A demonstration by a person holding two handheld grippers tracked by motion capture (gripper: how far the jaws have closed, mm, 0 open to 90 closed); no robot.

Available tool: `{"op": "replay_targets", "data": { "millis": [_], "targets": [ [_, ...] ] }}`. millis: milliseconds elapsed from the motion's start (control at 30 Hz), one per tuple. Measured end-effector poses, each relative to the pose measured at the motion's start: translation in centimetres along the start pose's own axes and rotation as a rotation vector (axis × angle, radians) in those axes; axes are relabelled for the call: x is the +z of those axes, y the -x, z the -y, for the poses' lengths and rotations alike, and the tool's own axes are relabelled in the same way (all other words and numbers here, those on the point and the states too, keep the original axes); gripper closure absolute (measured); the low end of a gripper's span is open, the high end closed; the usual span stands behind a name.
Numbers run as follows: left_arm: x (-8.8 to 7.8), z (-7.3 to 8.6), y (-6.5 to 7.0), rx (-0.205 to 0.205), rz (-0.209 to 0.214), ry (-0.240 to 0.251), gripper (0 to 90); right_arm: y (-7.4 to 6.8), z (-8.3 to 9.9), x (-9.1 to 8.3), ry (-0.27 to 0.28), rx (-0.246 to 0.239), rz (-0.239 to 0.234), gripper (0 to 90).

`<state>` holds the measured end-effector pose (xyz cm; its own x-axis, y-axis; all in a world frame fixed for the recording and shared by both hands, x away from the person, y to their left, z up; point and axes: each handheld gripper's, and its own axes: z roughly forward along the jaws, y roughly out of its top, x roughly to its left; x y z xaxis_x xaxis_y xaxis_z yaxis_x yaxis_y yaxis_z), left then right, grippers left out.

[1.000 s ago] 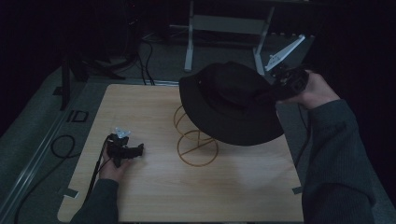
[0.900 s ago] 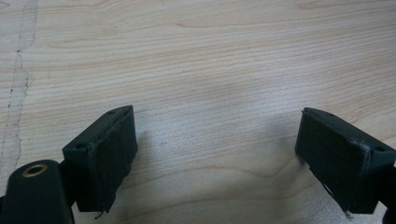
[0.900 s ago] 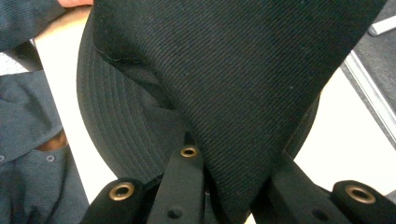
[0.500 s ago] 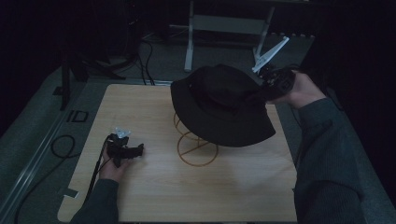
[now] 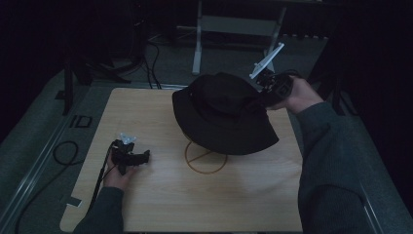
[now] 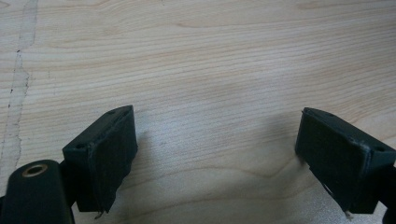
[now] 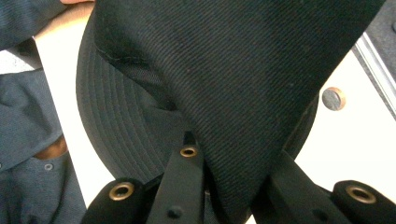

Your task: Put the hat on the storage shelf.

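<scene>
A black brimmed hat (image 5: pixel 221 114) hangs over a gold wire stand (image 5: pixel 205 158) at the middle of the wooden table (image 5: pixel 146 112). My right gripper (image 5: pixel 263 98) is at the hat's right side and is shut on a fold of its crown. In the right gripper view the black cloth (image 7: pixel 243 70) is pinched between the jaws of my right gripper (image 7: pixel 233 186), with the brim's underside at the left. The stand's upper part is hidden under the hat. My left gripper (image 5: pixel 143 157) rests on the table's left side, open, with only bare wood (image 6: pixel 210 56) between its fingers (image 6: pixel 107 154).
A white frame with legs (image 5: pixel 234 24) stands on the floor beyond the table. Cables (image 5: pixel 63 153) lie on the floor at the left. A round metal fitting (image 7: pixel 334 98) sits in the tabletop near the hat.
The right hand has carried the hat leftward and lower, so that it now hangs over the wire stand. The left gripper has stayed where it was.
</scene>
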<state>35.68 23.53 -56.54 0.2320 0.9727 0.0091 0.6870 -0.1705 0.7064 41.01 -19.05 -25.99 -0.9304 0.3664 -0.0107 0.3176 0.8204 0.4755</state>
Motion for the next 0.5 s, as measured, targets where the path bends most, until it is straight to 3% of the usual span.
{"op": "replay_targets", "data": {
  "millis": [500],
  "targets": [
    [0.0, 0.0, 0.0, -0.001, -0.001, 0.001, 13.0, -0.6, -1.0, 2.7, -0.025, -0.024, -0.046, 84.7]
  ]
}}
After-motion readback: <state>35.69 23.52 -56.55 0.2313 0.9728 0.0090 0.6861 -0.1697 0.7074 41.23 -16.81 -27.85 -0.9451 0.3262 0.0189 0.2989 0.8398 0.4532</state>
